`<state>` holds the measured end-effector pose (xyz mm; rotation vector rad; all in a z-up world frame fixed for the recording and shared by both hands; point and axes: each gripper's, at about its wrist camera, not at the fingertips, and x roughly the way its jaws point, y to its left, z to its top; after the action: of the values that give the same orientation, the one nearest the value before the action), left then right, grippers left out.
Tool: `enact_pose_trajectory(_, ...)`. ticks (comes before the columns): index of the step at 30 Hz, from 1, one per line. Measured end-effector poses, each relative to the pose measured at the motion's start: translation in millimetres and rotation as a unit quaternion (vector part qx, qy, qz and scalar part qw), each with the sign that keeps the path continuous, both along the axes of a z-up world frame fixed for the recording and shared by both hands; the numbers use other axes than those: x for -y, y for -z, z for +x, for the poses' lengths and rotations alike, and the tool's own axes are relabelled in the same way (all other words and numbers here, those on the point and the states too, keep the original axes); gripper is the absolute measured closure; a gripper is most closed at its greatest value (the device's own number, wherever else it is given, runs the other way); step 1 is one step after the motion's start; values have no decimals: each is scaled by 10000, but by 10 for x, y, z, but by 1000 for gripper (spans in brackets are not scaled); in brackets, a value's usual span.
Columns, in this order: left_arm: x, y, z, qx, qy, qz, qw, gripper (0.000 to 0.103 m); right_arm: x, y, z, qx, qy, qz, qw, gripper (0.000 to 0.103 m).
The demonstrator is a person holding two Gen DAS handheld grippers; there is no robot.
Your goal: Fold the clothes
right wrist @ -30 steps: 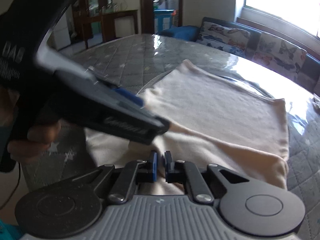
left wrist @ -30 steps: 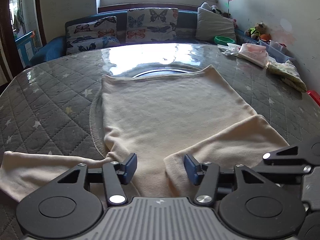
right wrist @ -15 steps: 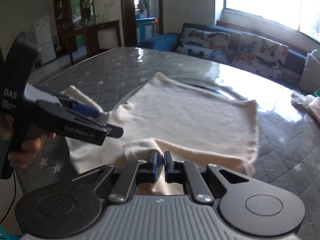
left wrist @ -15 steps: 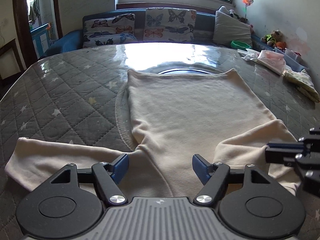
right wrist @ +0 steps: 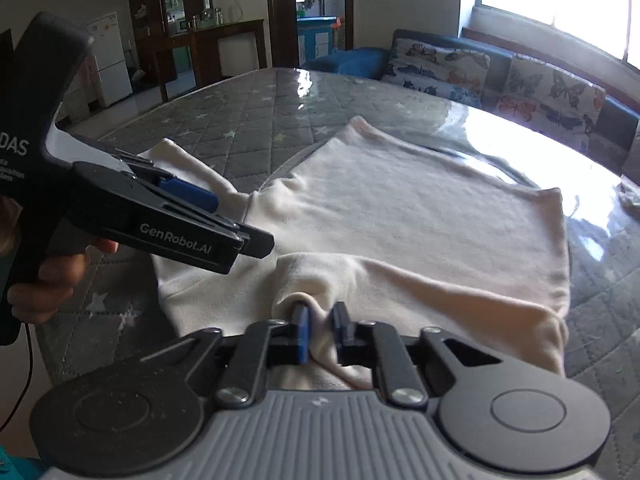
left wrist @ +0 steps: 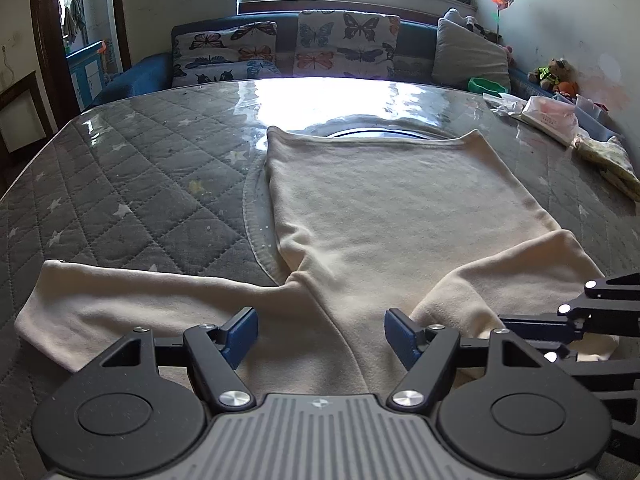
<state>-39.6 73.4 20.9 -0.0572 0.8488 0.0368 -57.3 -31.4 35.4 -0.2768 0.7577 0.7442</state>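
The right gripper (right wrist: 320, 330) has a bunch of cream cloth between its blue pads, which stand narrowly apart with the sleeve end pinched in the gap; whether that grip is firm or just loosening I cannot tell. The left gripper (left wrist: 319, 334) hangs with its jaws spread wide and nothing in them, low over the near edge of the garment.

The table (left wrist: 132, 184), covered in grey quilted star-print cloth under a glossy clear sheet, fills most of the room in front of a sofa (left wrist: 344, 46) with butterfly cushions. On it the cream sweater (left wrist: 392, 208) lies flat, its body running away from both grippers toward the window, hem at the far end. The right sleeve (right wrist: 432, 280) is already laid inward across the chest, its end at the right gripper. The left sleeve (left wrist: 132, 304) is stretched straight out sideways, its long axis crosswise to the body, its cuff well off to the left of the open gripper.

That is what the next move seems to turn on: the unfolded sleeve lies left of the left gripper, the nearer hand by far, and would have to be picked up near the cuff and carried rightward over the chest.
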Motion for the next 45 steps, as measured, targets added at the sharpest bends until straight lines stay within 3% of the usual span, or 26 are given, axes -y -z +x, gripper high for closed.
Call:
enact_pose_trajectory(7, 40, -1, 16, -2, 25, 45, 10000, 28, 377, -275, 122, 394, 598, 131, 9973, 97)
enact_pose_trajectory(12, 81, 4, 26, -14, 77, 105, 9999, 27, 938, -400, 245, 660, 1462, 16, 9871, 97)
enact_pose_trajectory(19, 127, 27, 49, -34, 159, 166, 9997, 27, 1774, -529, 413, 994, 2726, -194, 9568, 97)
enact_pose_trajectory(24, 163, 63, 61, -89, 230, 256, 9994, 25, 2337, -317, 484, 788, 3541, -532, 9304, 97)
enact_pose_trajectory(29, 206, 28, 78, -86, 279, 320, 9991, 25, 2743, -57, 534, 402, 4036, -743, 9110, 94)
enact_pose_trajectory(31, 248, -2, 85, -66, 343, 327, 9989, 25, 2792, -62, 527, 445, 4138, -675, 9068, 93)
enact_pose_trajectory(33, 335, -37, 96, -39, 478, 310, 9984, 25, 2776, -103, 522, 523, 4097, -543, 9091, 91)
enact_pose_trajectory(36, 543, -67, 119, -13, 774, 277, 9966, 25, 2582, -137, 598, 438, 3642, -262, 9299, 89)
enact_pose_trajectory(40, 867, -75, 150, -35, 1196, 214, 9926, 26, 2324, -5, 798, 75, 3258, -32, 9454, 86)
enact_pose_trajectory(45, 1220, -59, 186, -76, 1645, 198, 9862, 26, 2200, 138, 921, -67, 3231, -76, 9463, 84)
